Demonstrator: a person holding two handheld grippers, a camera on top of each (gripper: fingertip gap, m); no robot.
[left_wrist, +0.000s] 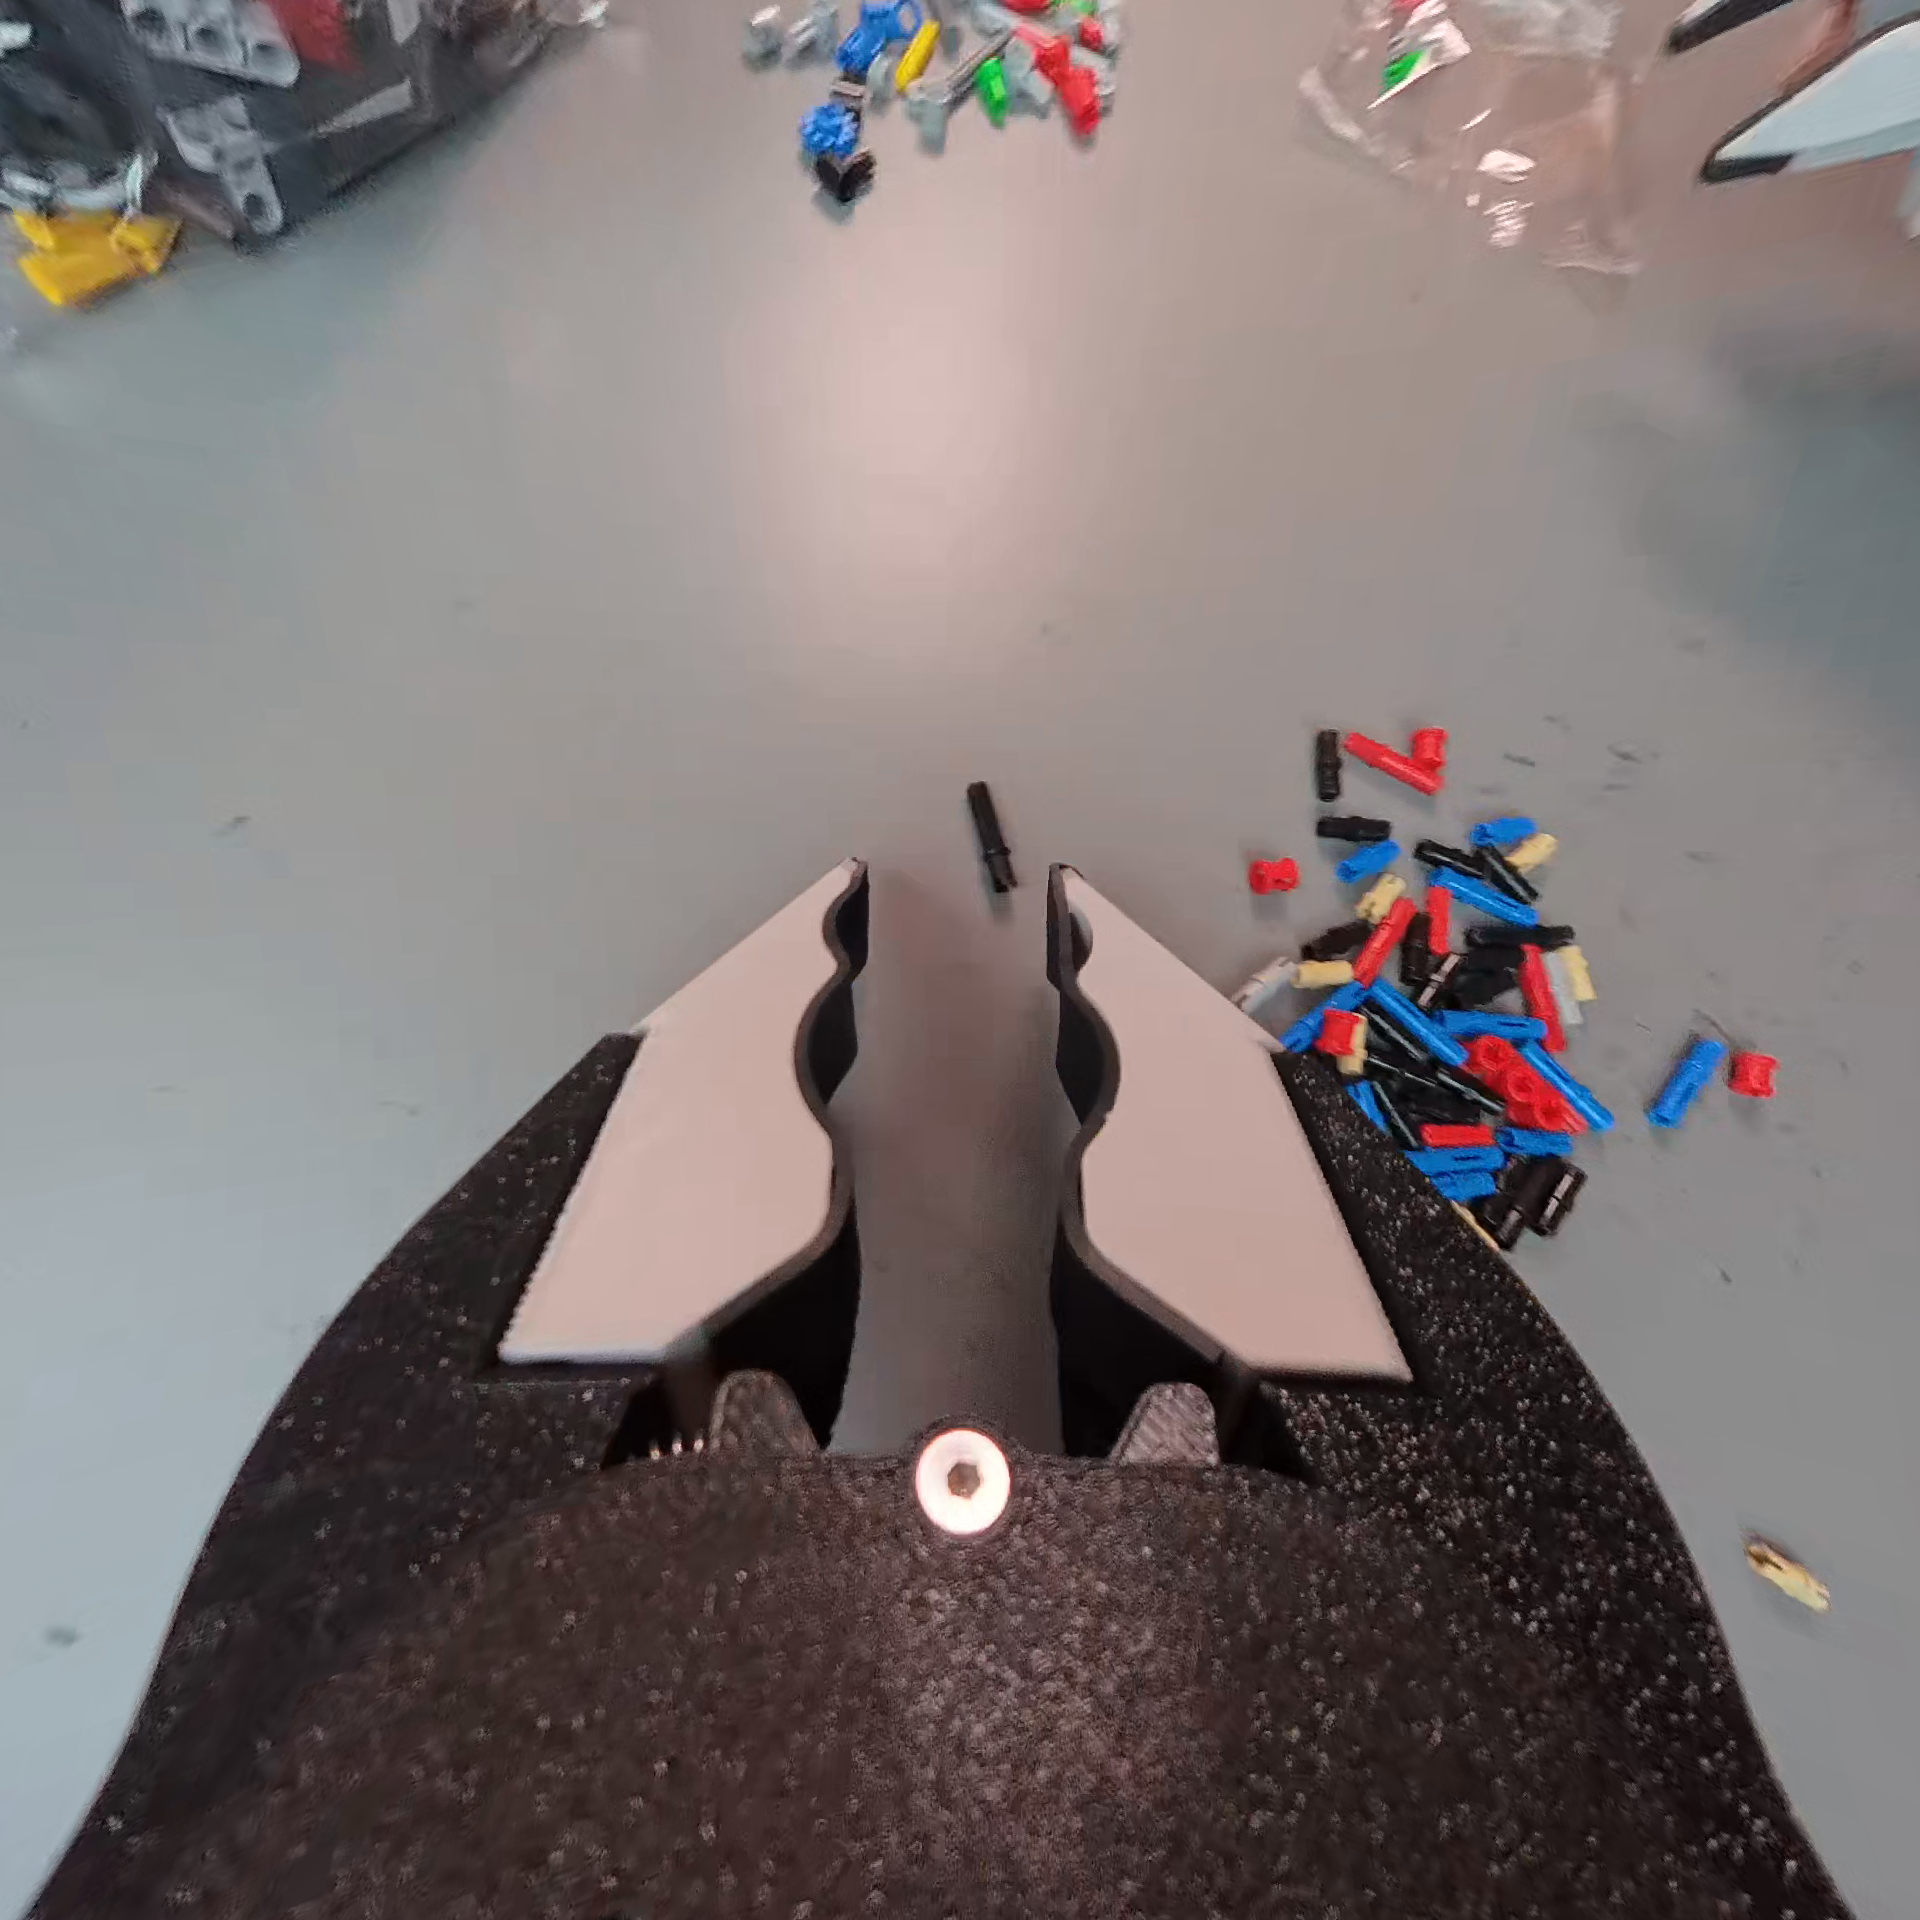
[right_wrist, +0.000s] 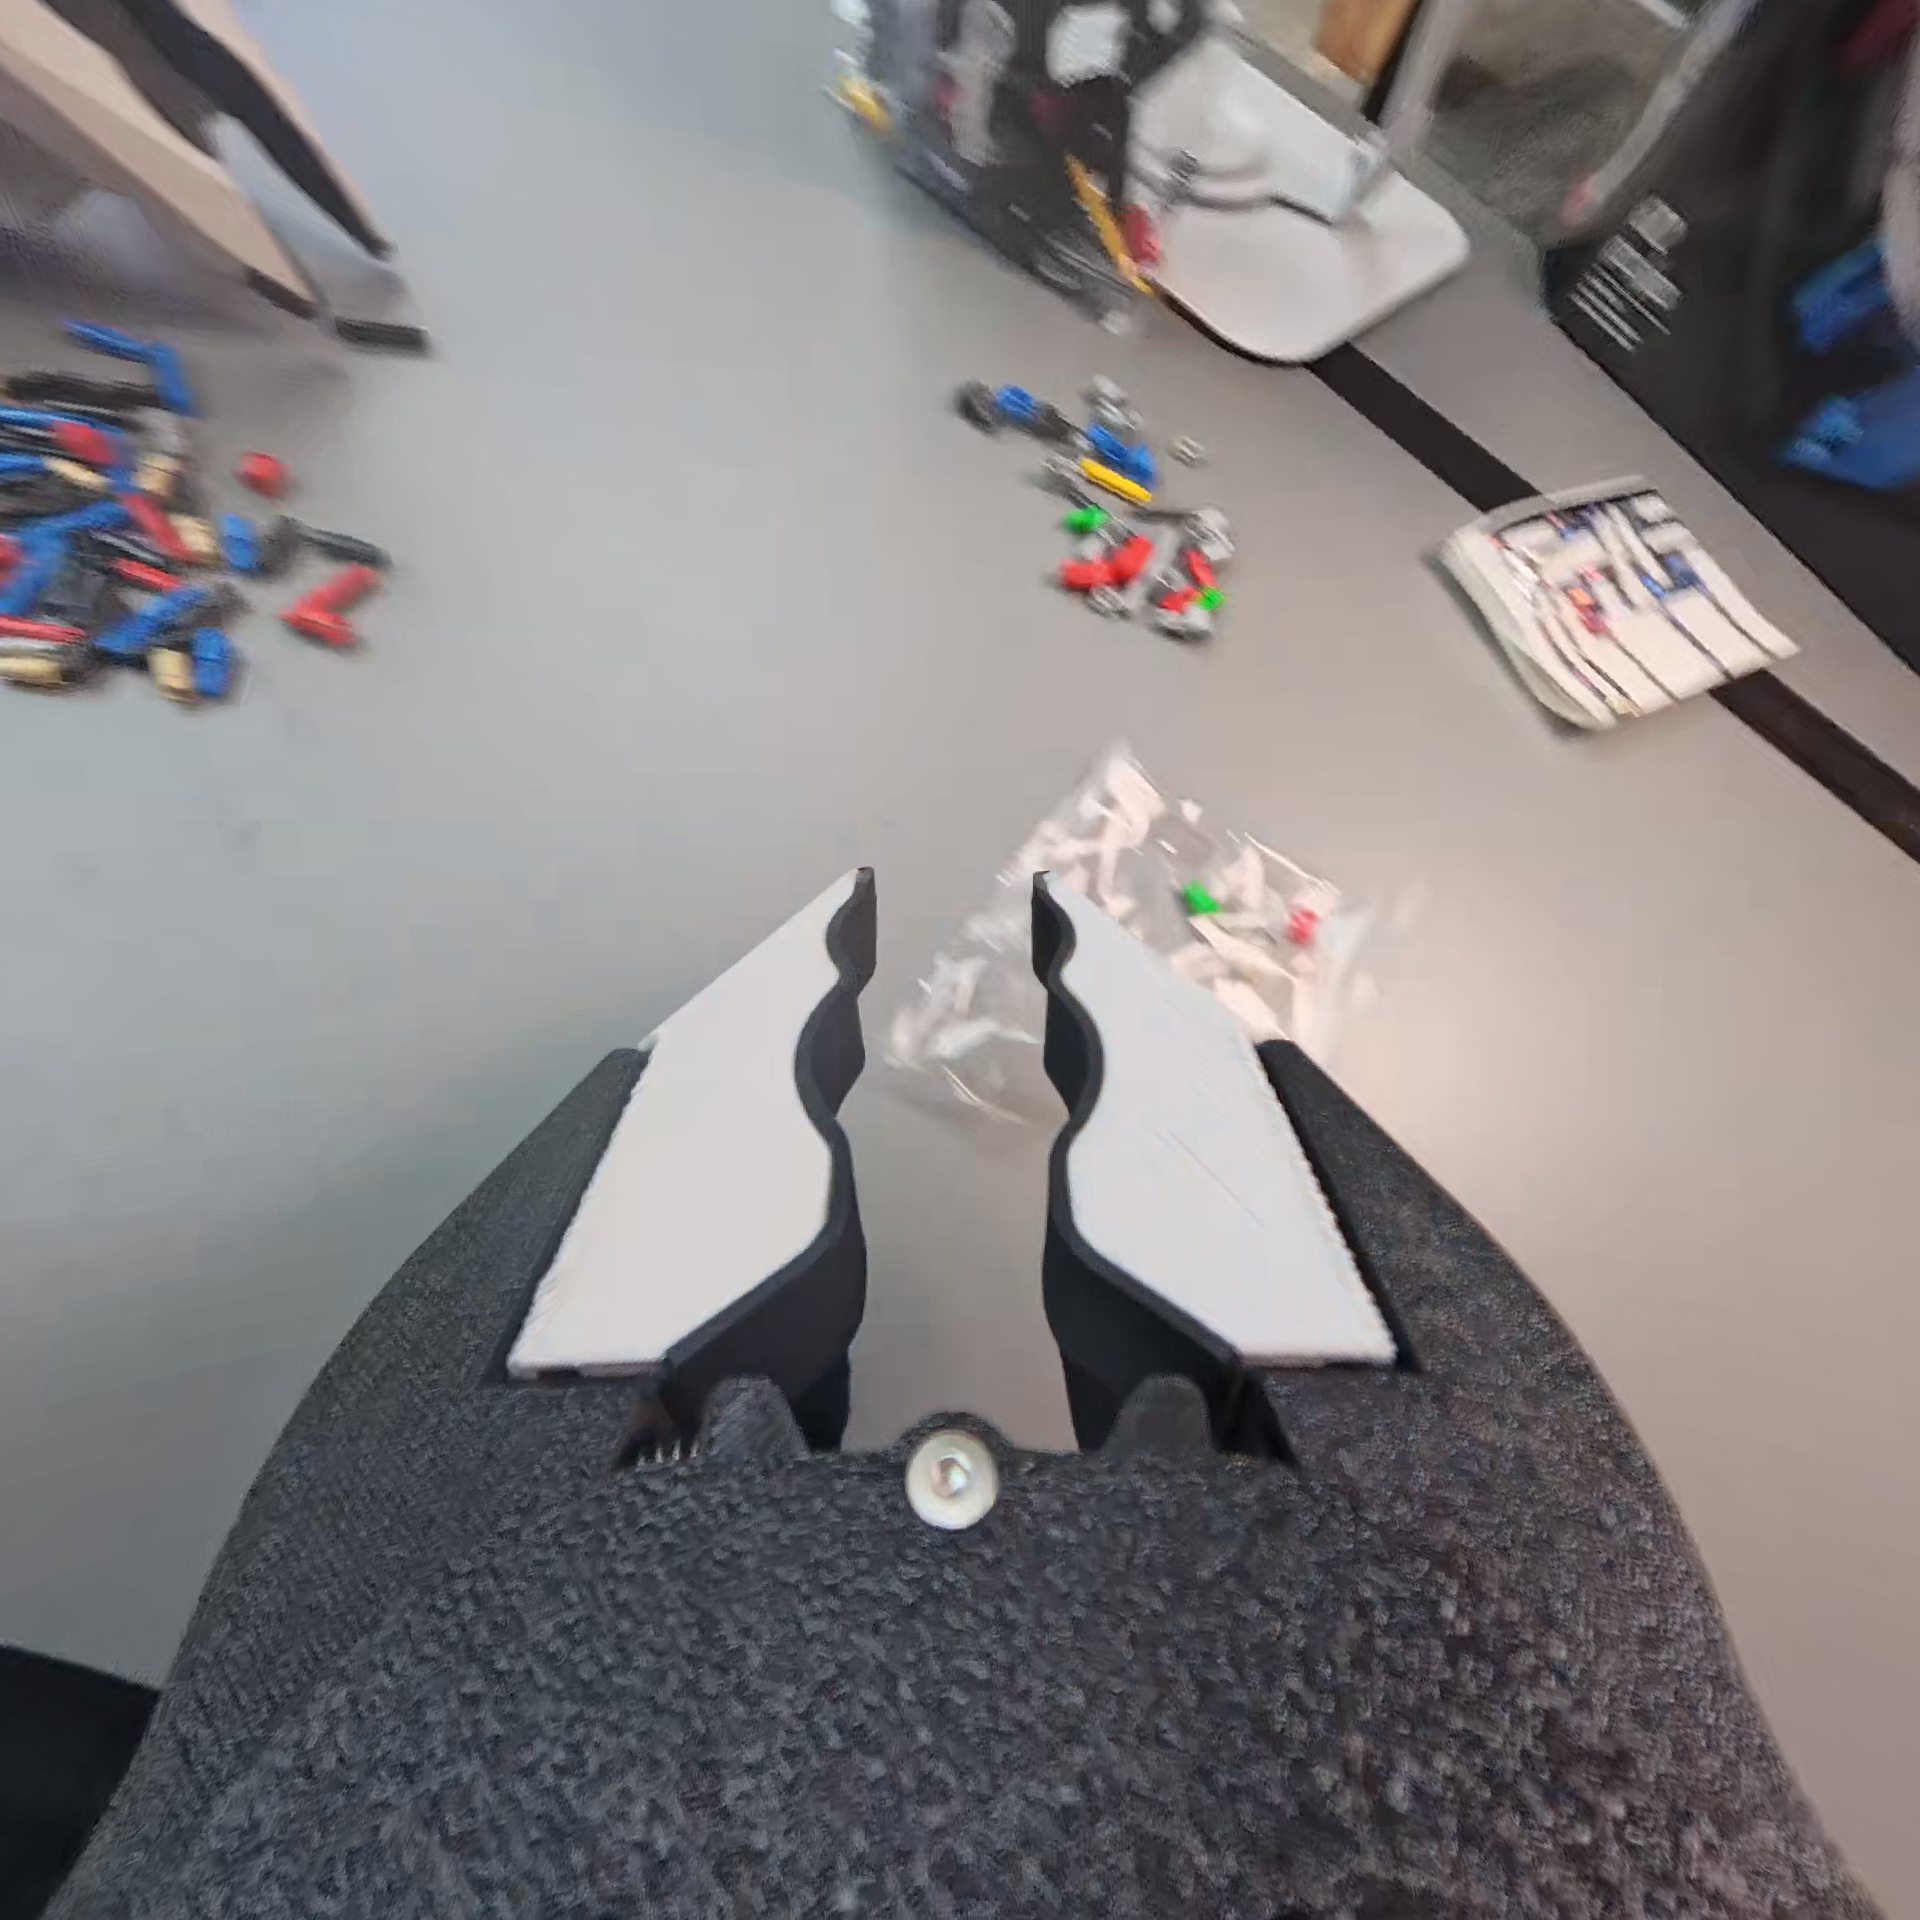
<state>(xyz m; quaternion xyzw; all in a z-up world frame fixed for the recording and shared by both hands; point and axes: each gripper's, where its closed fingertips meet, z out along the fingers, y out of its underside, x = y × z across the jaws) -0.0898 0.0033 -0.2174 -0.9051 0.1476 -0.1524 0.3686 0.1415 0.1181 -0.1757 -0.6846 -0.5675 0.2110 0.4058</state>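
Observation:
My left gripper (left_wrist: 958, 871) is open and empty, low over the grey table. A single black pin (left_wrist: 990, 836) lies on the table just ahead of its fingertips, nearer the right one. A pile of small blue, red, black and tan pins (left_wrist: 1449, 997) lies to its right; it also shows in the right wrist view (right_wrist: 114, 520). My right gripper (right_wrist: 954, 878) is open and empty above a crumpled clear plastic bag (right_wrist: 1132, 914) with a few small parts in it. The bag also shows in the left wrist view (left_wrist: 1475, 114), with the right gripper (left_wrist: 1808, 104) beside it.
A second heap of mixed coloured parts (left_wrist: 956, 73) (right_wrist: 1122, 509) lies farther out. A dark partly built model (left_wrist: 187, 125) (right_wrist: 1029, 166) stands beyond. A printed booklet (right_wrist: 1621, 603) lies near the table's dark edge (right_wrist: 1475, 457). A loose tan pin (left_wrist: 1787, 1571) lies at the lower right. Some 25 cm of space lies between my two pairs of fingers. My left gripper's tips are some 20 cm from the dark partly built model (left_wrist: 187, 125). Seen from the right wrist view (right_wrist: 888, 86) as well.

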